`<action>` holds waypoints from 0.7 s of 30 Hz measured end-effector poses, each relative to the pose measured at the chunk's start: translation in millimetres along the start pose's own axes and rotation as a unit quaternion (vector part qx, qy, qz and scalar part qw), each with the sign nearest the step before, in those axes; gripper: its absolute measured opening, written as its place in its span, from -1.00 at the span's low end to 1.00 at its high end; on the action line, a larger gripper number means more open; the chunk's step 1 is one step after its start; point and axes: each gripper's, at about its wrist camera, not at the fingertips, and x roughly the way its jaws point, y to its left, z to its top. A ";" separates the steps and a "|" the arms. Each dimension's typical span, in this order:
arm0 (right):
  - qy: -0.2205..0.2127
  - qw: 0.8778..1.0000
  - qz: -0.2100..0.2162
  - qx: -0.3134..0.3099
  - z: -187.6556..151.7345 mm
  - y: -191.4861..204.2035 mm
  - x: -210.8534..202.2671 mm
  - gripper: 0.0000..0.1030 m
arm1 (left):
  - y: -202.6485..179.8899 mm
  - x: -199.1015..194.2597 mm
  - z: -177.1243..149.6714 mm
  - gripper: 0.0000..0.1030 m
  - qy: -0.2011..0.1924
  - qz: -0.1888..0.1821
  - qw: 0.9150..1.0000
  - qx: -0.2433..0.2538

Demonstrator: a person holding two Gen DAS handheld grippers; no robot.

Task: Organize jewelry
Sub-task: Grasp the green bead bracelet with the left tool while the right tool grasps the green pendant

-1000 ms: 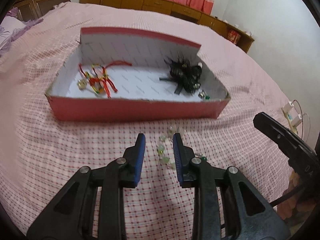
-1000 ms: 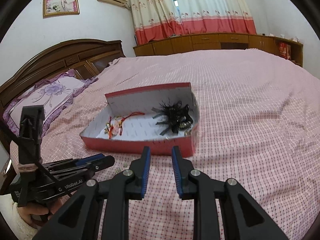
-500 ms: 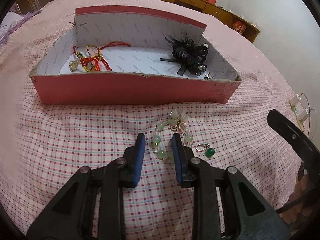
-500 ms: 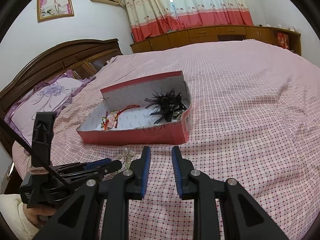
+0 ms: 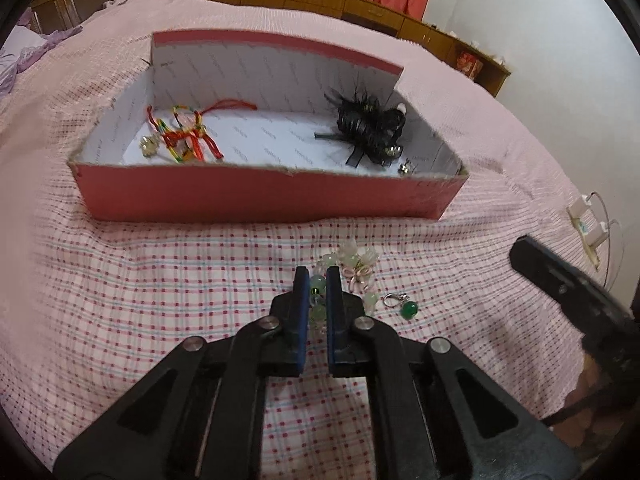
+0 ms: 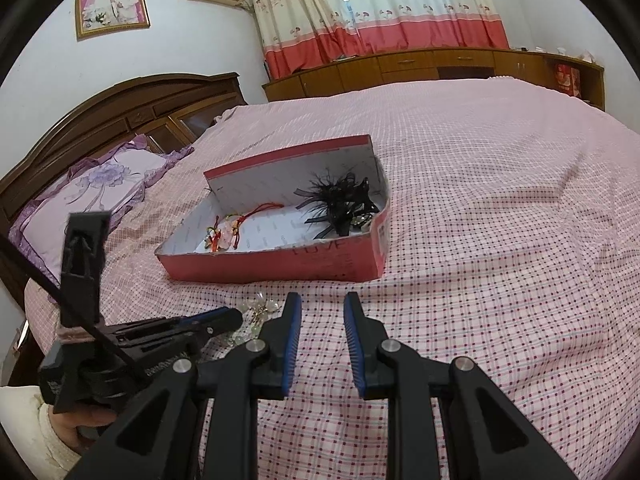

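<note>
A pale green bead bracelet (image 5: pixel 352 266) with a pink bow lies on the checked bedspread in front of a red box (image 5: pixel 256 198). My left gripper (image 5: pixel 317 280) is shut on the bracelet's left beads. A green drop earring (image 5: pixel 404 307) lies just right of it. In the box lie a red knotted cord bracelet (image 5: pixel 184 136) and a black feather hair clip (image 5: pixel 368 128). My right gripper (image 6: pixel 320 312) is open and empty, hovering right of the left gripper (image 6: pixel 224 318), short of the box (image 6: pixel 280 264).
The pink checked bedspread (image 6: pixel 500 240) spreads all round the box. A purple pillow (image 6: pixel 88 192) and the wooden headboard (image 6: pixel 120 112) are at the left. A power strip with cables (image 5: pixel 588 224) lies at the bed's right edge.
My left gripper has closed its jaws onto the bead bracelet on the bedspread. The right gripper has shifted a little and stayed open.
</note>
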 end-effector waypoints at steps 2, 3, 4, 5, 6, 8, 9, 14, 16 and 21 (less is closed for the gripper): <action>0.001 1.000 0.000 -0.003 -0.2 2.5 0.5 -0.53 | 1.2 -9.3 2.2 -1.00 -0.011 -0.002 1.000 -0.001; 0.002 1.000 0.000 -0.005 -0.2 4.2 1.0 -0.53 | 1.6 -12.8 3.2 -1.00 -0.015 -0.003 1.000 -0.001; 0.003 1.000 -0.001 -0.007 -0.3 5.8 1.6 -0.53 | 2.1 -17.4 4.6 -1.00 -0.021 -0.003 1.000 0.000; 0.005 1.000 -0.001 -0.009 -0.6 7.7 2.0 -0.53 | 3.0 -22.5 5.7 -1.00 -0.026 -0.004 1.000 0.000; 0.006 1.000 0.000 -0.011 -0.9 9.7 2.8 -0.53 | 4.2 -27.4 6.7 -1.00 -0.032 -0.005 0.999 -0.001; 0.010 1.000 0.001 -0.015 -1.4 13.3 5.0 -0.53 | 6.7 -34.9 8.2 -1.00 -0.040 -0.004 0.999 -0.001; 0.012 1.000 0.001 -0.018 -2.1 16.0 6.5 -0.53 | 7.8 -37.3 8.4 -1.00 -0.043 -0.002 0.999 -0.001; 0.029 0.999 0.006 -0.033 -7.1 29.3 15.6 -0.53 | 20.5 -46.5 7.6 -1.00 -0.054 0.008 0.998 -0.012; 0.037 0.998 0.007 -0.040 -9.9 35.0 21.2 -0.53 | 26.2 -49.2 6.4 -1.00 -0.058 0.014 0.998 -0.017; 0.061 0.997 0.010 -0.054 -17.3 48.2 38.3 -0.53 | 41.3 -53.7 3.7 -1.00 -0.062 0.025 0.997 -0.033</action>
